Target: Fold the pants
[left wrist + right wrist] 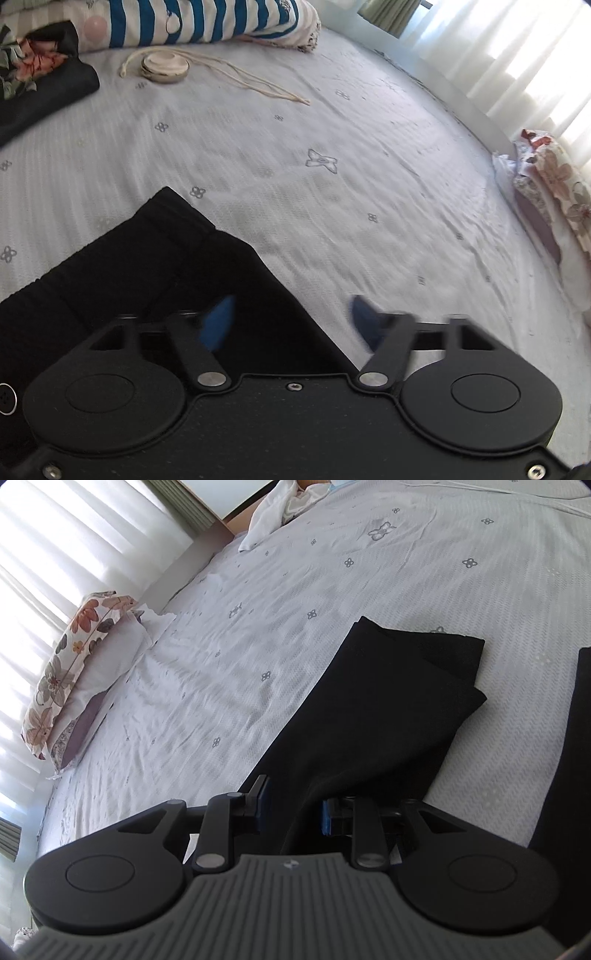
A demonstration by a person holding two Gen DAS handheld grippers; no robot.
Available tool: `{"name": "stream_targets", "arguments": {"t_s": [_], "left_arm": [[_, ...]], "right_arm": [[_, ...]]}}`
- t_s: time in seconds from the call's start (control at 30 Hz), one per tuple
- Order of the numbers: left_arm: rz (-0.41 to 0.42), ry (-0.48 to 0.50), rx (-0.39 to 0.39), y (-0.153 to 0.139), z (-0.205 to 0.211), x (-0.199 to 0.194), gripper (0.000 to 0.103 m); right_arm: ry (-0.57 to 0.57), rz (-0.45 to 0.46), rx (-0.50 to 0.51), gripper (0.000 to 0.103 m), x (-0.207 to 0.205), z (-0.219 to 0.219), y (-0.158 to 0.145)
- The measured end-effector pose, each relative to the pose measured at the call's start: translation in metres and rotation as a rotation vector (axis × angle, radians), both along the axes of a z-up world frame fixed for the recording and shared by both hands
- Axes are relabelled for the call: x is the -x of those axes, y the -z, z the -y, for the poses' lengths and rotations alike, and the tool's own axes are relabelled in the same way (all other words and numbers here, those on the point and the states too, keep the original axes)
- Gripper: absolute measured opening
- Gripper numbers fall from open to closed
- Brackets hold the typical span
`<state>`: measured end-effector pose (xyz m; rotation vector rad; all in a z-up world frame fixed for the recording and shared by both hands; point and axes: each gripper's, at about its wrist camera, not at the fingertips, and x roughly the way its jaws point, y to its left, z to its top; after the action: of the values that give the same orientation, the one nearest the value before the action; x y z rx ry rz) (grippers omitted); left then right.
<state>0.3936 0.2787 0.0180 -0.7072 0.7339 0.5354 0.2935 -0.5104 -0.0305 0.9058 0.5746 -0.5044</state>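
Observation:
Black pants lie flat on the pale patterned bedsheet; the waistband corner points up-left in the left wrist view. My left gripper is open, its blue pads spread, one over the pants' edge and one over the sheet. In the right wrist view the pants stretch away, the leg ends doubled at the far end. My right gripper is partly open with a fold of the pants fabric rising between its blue pads; whether they pinch it I cannot tell.
A folded dark floral garment lies far left, beside a round cream object with cords and a striped pillow. A floral pillow sits by the curtained window. White cloth lies at the bed's far end.

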Motion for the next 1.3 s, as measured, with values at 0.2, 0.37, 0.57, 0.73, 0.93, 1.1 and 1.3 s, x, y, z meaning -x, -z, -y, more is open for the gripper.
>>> {"name": "stream_targets", "arguments": {"t_s": [0.2,0.37,0.57,0.73,0.93,1.1,1.3], "left_arm": [[0.033,-0.021,0.005,0.006,-0.004,0.010,0.002],[0.080,-0.017,-0.008,-0.005,-0.004,0.022,0.001],[0.160,0.030,-0.006,-0.043,-0.003,0.048,0.001],[0.238,0.066,-0.006,-0.073,-0.004,0.088,0.001],[0.292,0.090,0.023,-0.097,-0.009,0.154,0.001],[0.330,0.125,0.020,-0.107,-0.009,0.218,0.001],[0.283,0.121,0.000,-0.088,-0.006,0.283,0.001]], "right_arm": [[0.016,0.047,-0.006,0.046,-0.006,0.009,0.006],[0.040,0.024,-0.004,0.006,-0.013,0.012,0.007],[0.011,0.052,0.127,0.005,-0.003,0.006,-0.023],[-0.003,0.089,0.134,0.005,0.024,0.009,-0.052],[-0.030,0.082,0.118,0.005,0.075,0.020,-0.074],[-0.061,0.043,0.096,0.005,0.128,0.031,-0.081],[-0.117,-0.031,0.111,0.005,0.189,0.031,-0.070]]}}
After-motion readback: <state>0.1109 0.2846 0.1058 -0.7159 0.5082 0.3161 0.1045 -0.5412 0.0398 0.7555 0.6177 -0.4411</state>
